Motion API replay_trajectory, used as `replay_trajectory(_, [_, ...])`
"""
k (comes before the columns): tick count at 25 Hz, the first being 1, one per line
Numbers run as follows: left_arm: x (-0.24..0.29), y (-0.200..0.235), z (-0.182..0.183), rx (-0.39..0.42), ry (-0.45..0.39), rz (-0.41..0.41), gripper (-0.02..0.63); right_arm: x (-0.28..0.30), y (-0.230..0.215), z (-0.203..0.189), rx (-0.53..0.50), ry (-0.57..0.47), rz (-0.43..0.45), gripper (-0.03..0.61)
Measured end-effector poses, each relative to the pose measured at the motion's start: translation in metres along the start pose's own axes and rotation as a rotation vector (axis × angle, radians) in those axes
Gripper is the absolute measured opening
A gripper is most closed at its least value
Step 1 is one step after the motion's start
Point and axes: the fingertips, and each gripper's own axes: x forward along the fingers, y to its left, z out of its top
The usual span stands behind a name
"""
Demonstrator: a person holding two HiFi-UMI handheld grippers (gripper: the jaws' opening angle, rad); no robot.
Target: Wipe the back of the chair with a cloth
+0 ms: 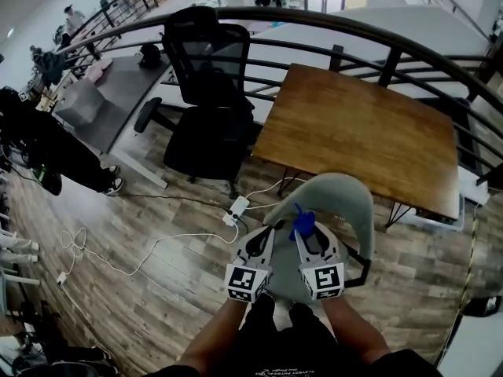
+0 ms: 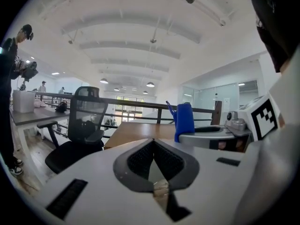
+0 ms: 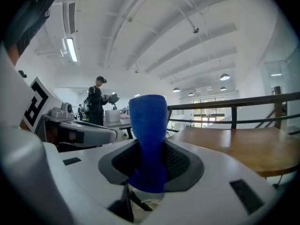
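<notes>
Cloth (image 3: 149, 139) of blue stands pinched tight between the fingers of the right gripper (image 1: 305, 232), over the grey chair (image 1: 350, 203) near its back, while the left gripper (image 1: 266, 238) beside it has its fingers closed on nothing.

Two grippers (image 1: 269, 231) (image 1: 306, 237); one cloth (image 1: 302, 221); two chairs (image 1: 347, 199) (image 1: 206, 77); one table (image 1: 361, 132); one desk (image 1: 102, 108).
</notes>
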Motion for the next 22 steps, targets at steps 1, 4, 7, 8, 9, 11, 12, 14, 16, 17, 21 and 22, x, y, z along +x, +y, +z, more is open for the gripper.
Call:
replay_trajectory(1, [0.005, 0.001, -0.008, -0.007, 0.012, -0.011, 0.003, 0.003, -0.003, -0.010, 0.010, 0.016, -0.014, 0.135])
replay_trajectory(4, [0.019, 0.005, -0.030, -0.029, 0.046, -0.029, 0.003, 0.009, -0.016, -0.033, 0.037, 0.052, -0.052, 0.135])
replay_trajectory(7, [0.034, 0.005, -0.047, -0.039, 0.063, -0.040, 0.003, 0.012, -0.027, -0.050, 0.047, 0.068, -0.075, 0.135])
replay_trajectory(8, [0.040, 0.005, -0.051, -0.038, 0.065, -0.046, 0.003, 0.013, -0.030, -0.057, 0.050, 0.073, -0.082, 0.135])
replay_trajectory(9, [0.048, 0.007, -0.055, -0.034, 0.067, -0.052, 0.003, 0.017, -0.033, -0.063, 0.053, 0.075, -0.089, 0.135])
replay_trajectory(11, [0.064, 0.012, -0.061, -0.026, 0.063, -0.058, 0.003, 0.026, -0.041, -0.072, 0.059, 0.071, -0.107, 0.135])
replay_trajectory(12, [0.073, 0.015, -0.062, -0.024, 0.056, -0.058, 0.003, 0.032, -0.045, -0.074, 0.061, 0.066, -0.117, 0.135])
replay_trajectory(14, [0.089, 0.023, -0.063, -0.023, 0.040, -0.055, 0.003, 0.045, -0.052, -0.079, 0.062, 0.055, -0.131, 0.135])
replay_trajectory(16, [0.106, 0.028, -0.062, -0.021, 0.030, -0.057, 0.002, 0.057, -0.058, -0.083, 0.057, 0.051, -0.140, 0.135])
replay_trajectory(17, [0.113, 0.029, -0.062, -0.021, 0.025, -0.060, 0.003, 0.063, -0.061, -0.086, 0.055, 0.051, -0.144, 0.135])
replay_trajectory(21, [0.139, 0.036, -0.066, -0.026, 0.020, -0.066, 0.003, 0.082, -0.077, -0.097, 0.068, 0.059, -0.173, 0.135])
replay_trajectory(22, [0.145, 0.039, -0.069, -0.027, 0.025, -0.066, 0.003, 0.087, -0.081, -0.100, 0.077, 0.061, -0.181, 0.135])
